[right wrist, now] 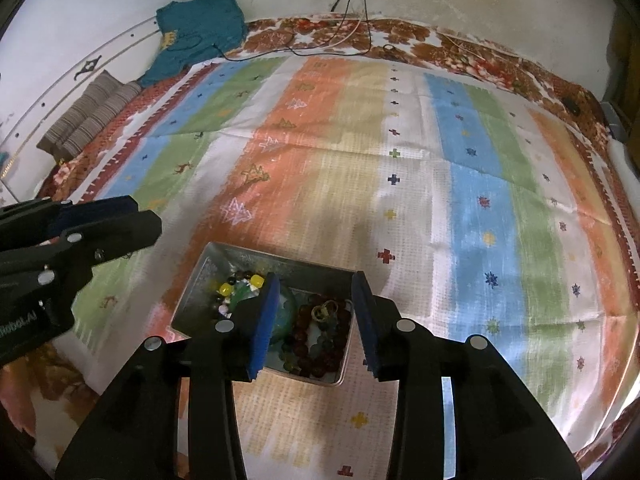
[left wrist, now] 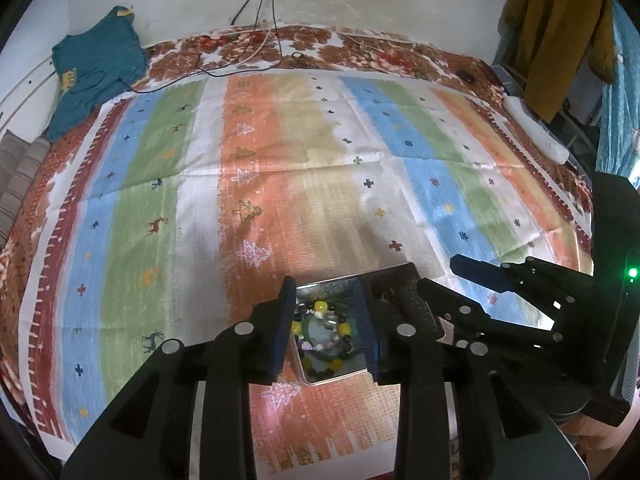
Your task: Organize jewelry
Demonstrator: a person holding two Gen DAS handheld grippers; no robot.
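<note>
A silver metal tin [right wrist: 200, 280] sits on the striped cloth and holds several bead bracelets. A yellow, black and green bracelet [left wrist: 320, 330] lies in its left part, also in the right wrist view [right wrist: 236, 286]. Dark red and grey bead bracelets with a gold ring [right wrist: 320, 334] lie in its right part. My left gripper [left wrist: 325, 328] is open, hovering over the tin's left part. My right gripper [right wrist: 316, 320] is open above the right part; it shows in the left wrist view [left wrist: 492, 276]. Both are empty.
The tin rests on a striped cloth [left wrist: 304, 168] spread over a floral bedsheet [left wrist: 280, 46]. A teal garment [left wrist: 96, 68] and cables [left wrist: 256, 12] lie at the far edge by the wall. Striped cushions [right wrist: 86, 114] lie far left. A mustard garment [left wrist: 560, 28] hangs at right.
</note>
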